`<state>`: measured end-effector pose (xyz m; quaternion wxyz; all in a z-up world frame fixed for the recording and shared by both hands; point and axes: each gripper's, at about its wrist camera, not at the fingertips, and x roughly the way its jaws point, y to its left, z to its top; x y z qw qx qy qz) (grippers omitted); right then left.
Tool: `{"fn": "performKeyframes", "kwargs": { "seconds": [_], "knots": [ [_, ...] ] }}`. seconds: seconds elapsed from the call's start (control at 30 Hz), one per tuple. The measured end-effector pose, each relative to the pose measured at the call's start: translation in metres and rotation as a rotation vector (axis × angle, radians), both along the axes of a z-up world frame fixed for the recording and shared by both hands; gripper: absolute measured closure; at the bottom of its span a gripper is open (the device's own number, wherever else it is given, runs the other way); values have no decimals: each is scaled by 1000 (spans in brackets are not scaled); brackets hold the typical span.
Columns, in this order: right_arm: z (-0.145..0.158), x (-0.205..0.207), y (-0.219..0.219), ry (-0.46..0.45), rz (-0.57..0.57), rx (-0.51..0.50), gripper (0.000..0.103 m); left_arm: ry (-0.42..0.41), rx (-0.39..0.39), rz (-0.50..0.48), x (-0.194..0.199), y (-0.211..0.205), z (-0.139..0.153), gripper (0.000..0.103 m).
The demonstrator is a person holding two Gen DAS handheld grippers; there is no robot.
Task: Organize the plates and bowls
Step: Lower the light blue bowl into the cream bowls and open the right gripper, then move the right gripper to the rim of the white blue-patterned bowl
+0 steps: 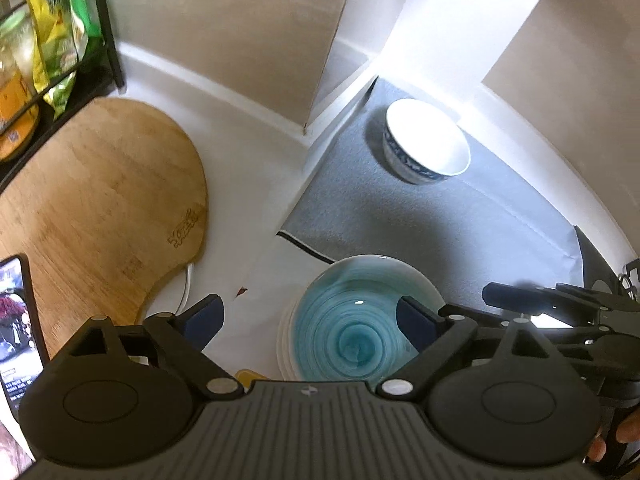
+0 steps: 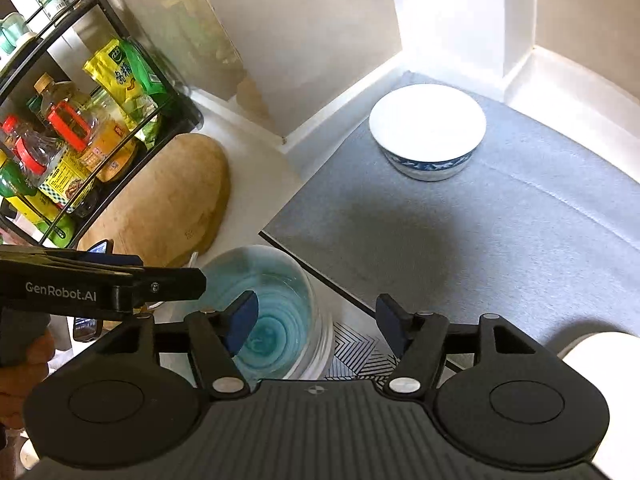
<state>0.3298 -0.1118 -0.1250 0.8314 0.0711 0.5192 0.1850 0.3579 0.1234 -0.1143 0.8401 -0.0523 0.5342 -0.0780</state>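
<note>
A teal swirl plate [image 1: 356,320] tops a stack of white plates [image 1: 285,344] on the white counter, at the near edge of a grey mat [image 1: 400,216]. My left gripper [image 1: 310,318] is open and empty, its right finger over the plate. A white bowl with a blue band [image 1: 424,146] stands at the mat's far end. In the right wrist view the teal plate [image 2: 276,304] lies under my open, empty right gripper [image 2: 316,322], whose left finger hangs over it. The bowl [image 2: 427,130] is far ahead on the mat [image 2: 460,240].
A wooden cutting board [image 1: 100,208] lies left, with a phone [image 1: 20,332] on it. A black rack of bottles and packets [image 2: 72,132] stands at far left. A white object [image 2: 600,356] sits at the right edge. A patterned cloth [image 2: 356,348] lies beside the stack.
</note>
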Motion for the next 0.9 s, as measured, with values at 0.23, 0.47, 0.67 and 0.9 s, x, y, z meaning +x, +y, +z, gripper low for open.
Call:
{"fn": "performKeyframes", "kwargs": {
  "seconds": [0.23, 0.47, 0.67, 0.9],
  "knots": [
    [7, -16, -3, -29, -57, -19, 31, -44, 3, -40, -7, -4, 11, 8],
    [12, -28, -14, -47, -114, -41, 30, -56, 4, -73, -5, -15, 12, 7],
    [25, -16, -38, -111, -169, -82, 29, -59, 17, 12, 18, -35, 12, 7],
    [19, 36, -76, -170, -252, -60, 27, -41, 25, 130, 67, -60, 4, 7]
  ]
}}
